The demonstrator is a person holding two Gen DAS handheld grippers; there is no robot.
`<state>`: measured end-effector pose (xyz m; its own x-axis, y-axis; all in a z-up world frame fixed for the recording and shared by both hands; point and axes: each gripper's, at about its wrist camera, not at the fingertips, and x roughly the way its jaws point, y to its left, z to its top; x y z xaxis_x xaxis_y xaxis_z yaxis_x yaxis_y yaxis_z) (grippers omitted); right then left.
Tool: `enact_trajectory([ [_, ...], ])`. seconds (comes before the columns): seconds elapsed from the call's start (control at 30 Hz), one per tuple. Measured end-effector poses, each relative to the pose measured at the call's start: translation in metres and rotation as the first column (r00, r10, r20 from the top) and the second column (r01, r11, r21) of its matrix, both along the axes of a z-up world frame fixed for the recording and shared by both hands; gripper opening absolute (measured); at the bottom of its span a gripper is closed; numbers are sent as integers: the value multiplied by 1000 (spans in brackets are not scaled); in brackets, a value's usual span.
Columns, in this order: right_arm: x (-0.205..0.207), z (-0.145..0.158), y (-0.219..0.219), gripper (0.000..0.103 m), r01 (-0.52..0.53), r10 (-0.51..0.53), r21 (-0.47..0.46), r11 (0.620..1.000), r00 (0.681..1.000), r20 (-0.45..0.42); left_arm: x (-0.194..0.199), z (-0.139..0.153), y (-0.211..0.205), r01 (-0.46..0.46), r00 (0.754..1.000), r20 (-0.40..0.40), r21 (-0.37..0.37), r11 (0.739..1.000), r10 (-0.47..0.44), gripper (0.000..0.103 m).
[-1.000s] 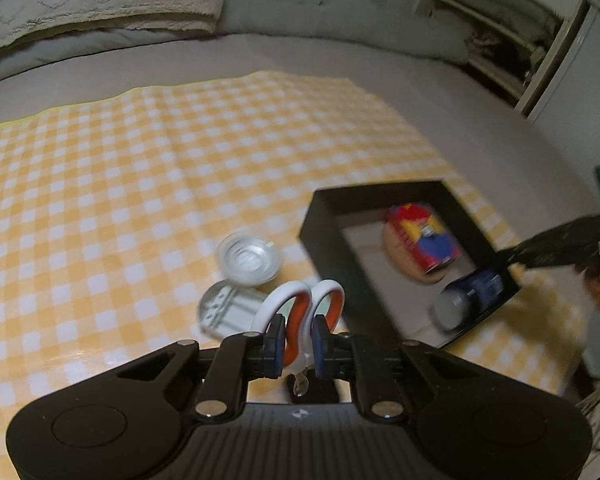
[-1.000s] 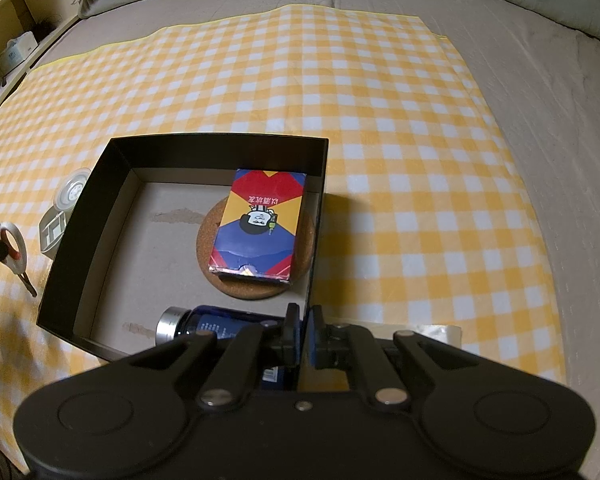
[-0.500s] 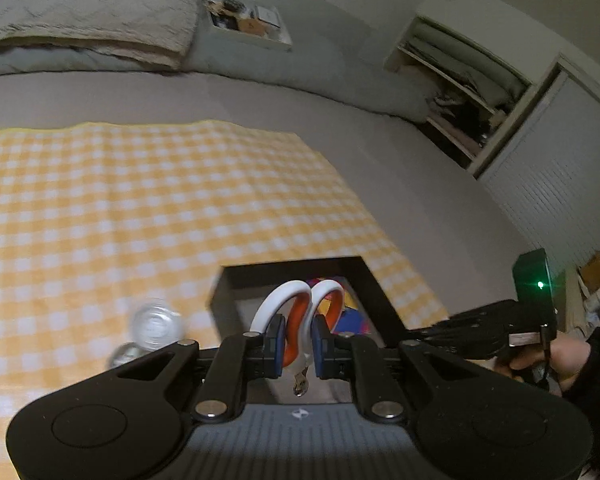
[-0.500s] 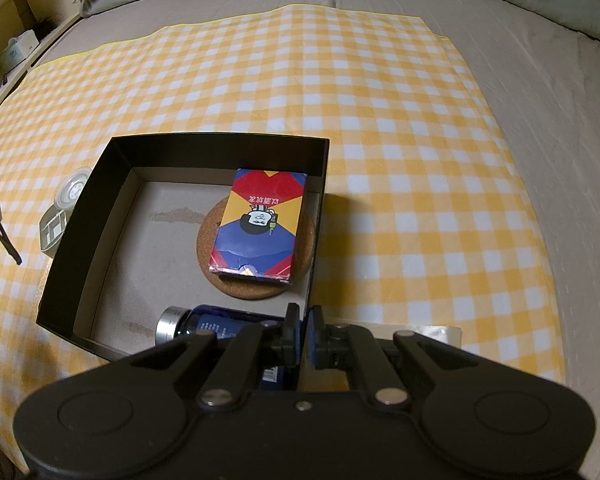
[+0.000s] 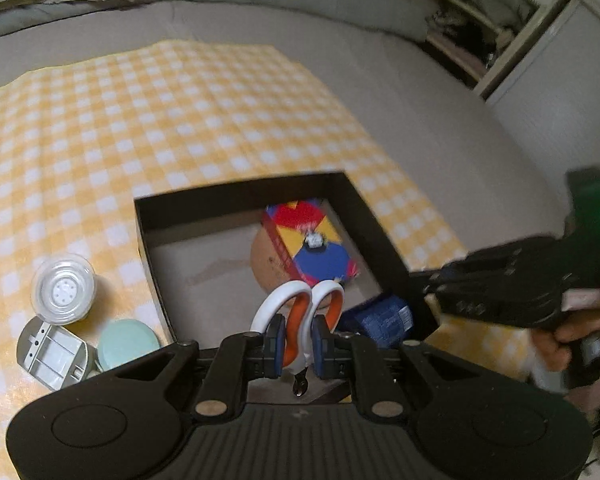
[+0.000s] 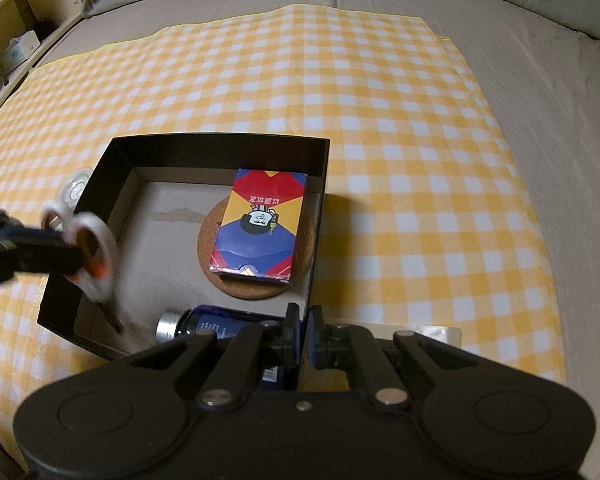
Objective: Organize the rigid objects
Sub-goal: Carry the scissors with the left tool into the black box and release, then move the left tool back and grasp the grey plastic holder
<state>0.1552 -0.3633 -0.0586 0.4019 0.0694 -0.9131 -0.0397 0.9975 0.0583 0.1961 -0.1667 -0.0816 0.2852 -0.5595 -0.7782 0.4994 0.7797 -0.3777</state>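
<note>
My left gripper point(image 5: 296, 344) is shut on the handles of white-and-orange scissors point(image 5: 296, 312), whose blades hang down. In the right wrist view the scissors point(image 6: 96, 256) hover blurred over the left wall of the black box point(image 6: 220, 138). Inside the box a red, blue and yellow card pack point(image 6: 260, 224) rests on a cork coaster point(image 6: 256, 292), and a blue bottle point(image 6: 204, 326) with a silver cap lies by the near wall. My right gripper point(image 6: 302, 336) is shut on the box's right wall at its near corner.
The box sits on a yellow checked cloth point(image 6: 380, 80) spread over a grey bed. Left of the box lie a clear round container point(image 5: 64, 288), a grey plastic piece point(image 5: 52, 354) and a pale green lid point(image 5: 126, 342). A hand point(image 5: 572, 340) holds the right gripper.
My left gripper has carried the scissors sideways from beside the box to above its left part. The right gripper and the box have stayed put.
</note>
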Motion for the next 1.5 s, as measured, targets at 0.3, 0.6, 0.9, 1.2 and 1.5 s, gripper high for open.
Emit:
enact_trajectory([
  [0.3,1,-1,-3,5,-7,7,4,1000,1000,-1,6,-26,-17,3,999,-40,61,998,0,14],
  [0.6,1,-1,-2,5,-6,6,5,1000,1000,0,10,-37,-23,-3,999,-34,88,996,6,30],
  [0.9,1,-1,-2,5,-6,6,6,1000,1000,-1,1,-33,-30,47,999,8,108,993,-48,55],
  [1.2,1,-2,-2,5,-13,13,0,1000,1000,-1,9,-33,-21,-5,999,33,135,991,1,47],
  [1.5,1,-1,-2,5,-17,17,-4,1000,1000,0,4,-29,-21,6,1000,24,133,991,-10,66],
])
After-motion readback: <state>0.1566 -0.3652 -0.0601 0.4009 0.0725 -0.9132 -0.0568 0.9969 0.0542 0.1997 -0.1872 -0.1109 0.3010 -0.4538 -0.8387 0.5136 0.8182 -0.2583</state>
